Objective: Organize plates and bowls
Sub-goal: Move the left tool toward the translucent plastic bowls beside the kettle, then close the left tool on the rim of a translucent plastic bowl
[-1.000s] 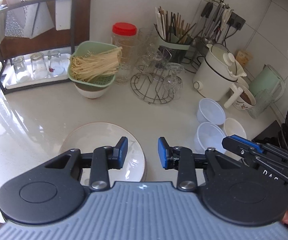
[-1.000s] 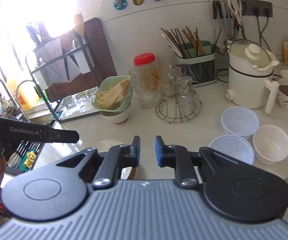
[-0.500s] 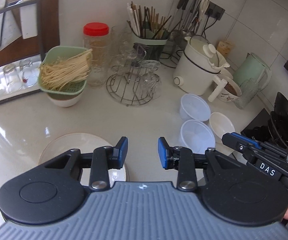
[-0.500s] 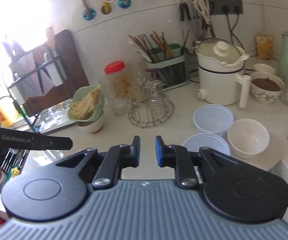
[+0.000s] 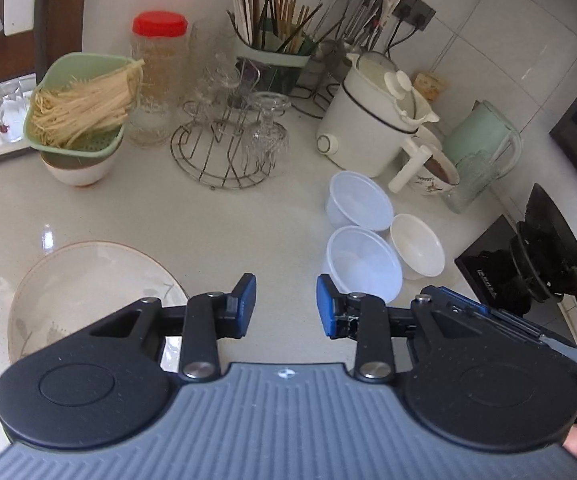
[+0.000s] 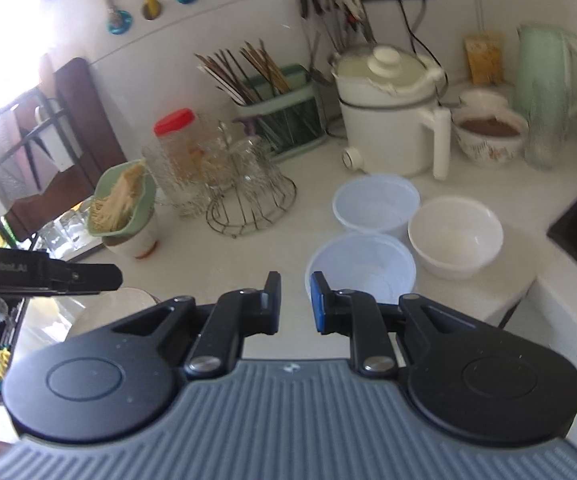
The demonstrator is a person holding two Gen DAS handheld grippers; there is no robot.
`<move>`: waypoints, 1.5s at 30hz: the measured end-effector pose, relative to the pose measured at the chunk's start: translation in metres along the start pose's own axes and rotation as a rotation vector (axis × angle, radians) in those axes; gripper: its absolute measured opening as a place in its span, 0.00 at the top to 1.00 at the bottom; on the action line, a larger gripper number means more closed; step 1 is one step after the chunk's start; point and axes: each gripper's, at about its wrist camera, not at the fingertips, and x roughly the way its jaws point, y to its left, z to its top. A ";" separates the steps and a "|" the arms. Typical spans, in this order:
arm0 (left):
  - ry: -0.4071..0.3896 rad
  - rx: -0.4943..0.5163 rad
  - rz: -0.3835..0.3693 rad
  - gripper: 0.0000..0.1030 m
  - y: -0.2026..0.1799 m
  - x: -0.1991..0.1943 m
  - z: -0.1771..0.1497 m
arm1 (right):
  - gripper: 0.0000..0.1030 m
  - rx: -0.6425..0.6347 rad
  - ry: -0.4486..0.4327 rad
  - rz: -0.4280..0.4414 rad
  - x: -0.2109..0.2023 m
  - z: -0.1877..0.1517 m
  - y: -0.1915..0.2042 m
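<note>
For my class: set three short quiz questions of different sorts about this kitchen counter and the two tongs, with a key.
1. True or false: the left tongs hold the plate.
2. Multiple choice: the two clear plastic bowls, near and far, stand beside A) a white bowl, B) a frying pan, C) a cutting board.
3. Fill in: the green strainer of noodles sits on top of a white ____.

Key
1. False: both tongs, the right tongs too, are open and empty, above the counter.
2. A.
3. bowl.
</note>
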 end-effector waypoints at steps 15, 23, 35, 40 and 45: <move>0.048 0.055 -0.049 0.33 -0.010 0.074 -0.012 | 0.51 0.101 -0.022 -0.063 0.042 0.003 -0.043; 0.071 0.095 -0.118 0.34 -0.027 0.127 -0.007 | 0.52 0.184 -0.003 -0.132 0.075 -0.007 -0.072; 0.129 0.049 -0.120 0.59 -0.043 0.177 0.009 | 0.65 0.245 0.059 -0.146 0.106 -0.014 -0.096; 0.167 -0.021 -0.104 0.75 -0.029 0.193 0.011 | 0.72 0.240 0.068 -0.146 0.114 -0.018 -0.094; 0.161 0.046 -0.118 0.92 -0.035 0.197 0.014 | 0.83 0.258 0.065 -0.146 0.114 -0.022 -0.095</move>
